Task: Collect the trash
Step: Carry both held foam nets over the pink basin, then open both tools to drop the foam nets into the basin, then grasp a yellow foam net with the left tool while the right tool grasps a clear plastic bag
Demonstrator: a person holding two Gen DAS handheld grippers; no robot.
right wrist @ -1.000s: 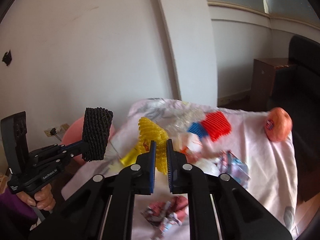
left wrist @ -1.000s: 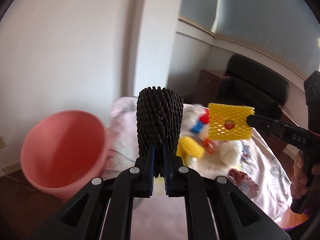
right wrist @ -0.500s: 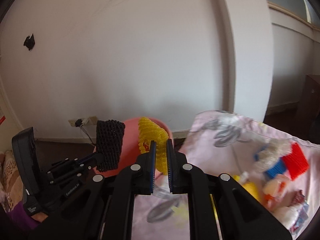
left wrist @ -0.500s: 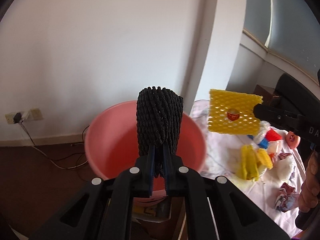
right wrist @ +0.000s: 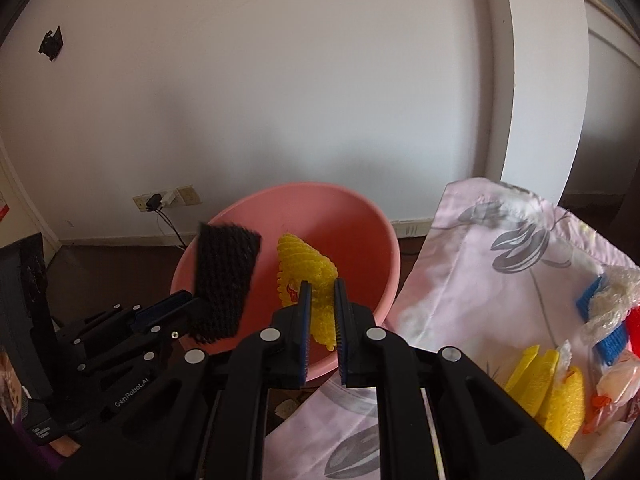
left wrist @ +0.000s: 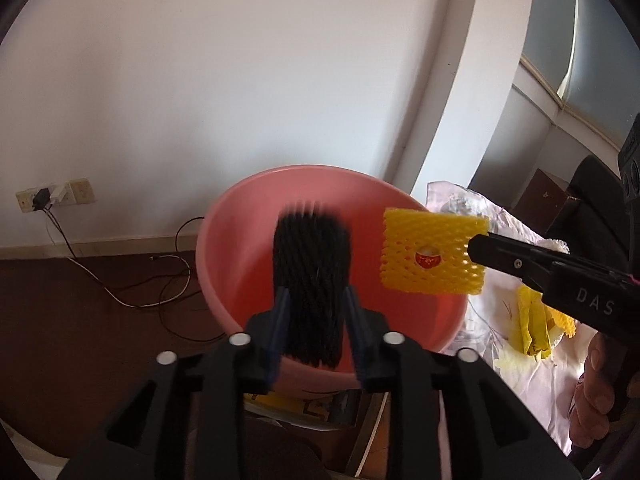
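A pink basin [left wrist: 240, 240] [right wrist: 352, 240] stands on the floor by the wall, below both grippers. In the left wrist view my left gripper [left wrist: 316, 300] hangs over it. Its jaws are opening, and a black foam net [left wrist: 310, 272] [right wrist: 224, 280] between them is blurred and slipping down. My right gripper [right wrist: 320, 292] [left wrist: 476, 244] hangs over the basin's right side. Its jaws are just starting to open, with the pads still pinching a yellow foam net [right wrist: 304, 268] [left wrist: 432, 256].
A table under a pink floral cloth [right wrist: 480, 260] sits right of the basin, with more yellow nets [right wrist: 548, 384], blue and red nets [right wrist: 608, 328] and wrappers on it. A wall socket with cables [left wrist: 52, 196] is at the left. A person's hand [left wrist: 600, 380] holds the right gripper.
Both grippers swung left from above the table to above the basin. The left jaws have parted and the black net has begun to drop. The yellow net stays pinched.
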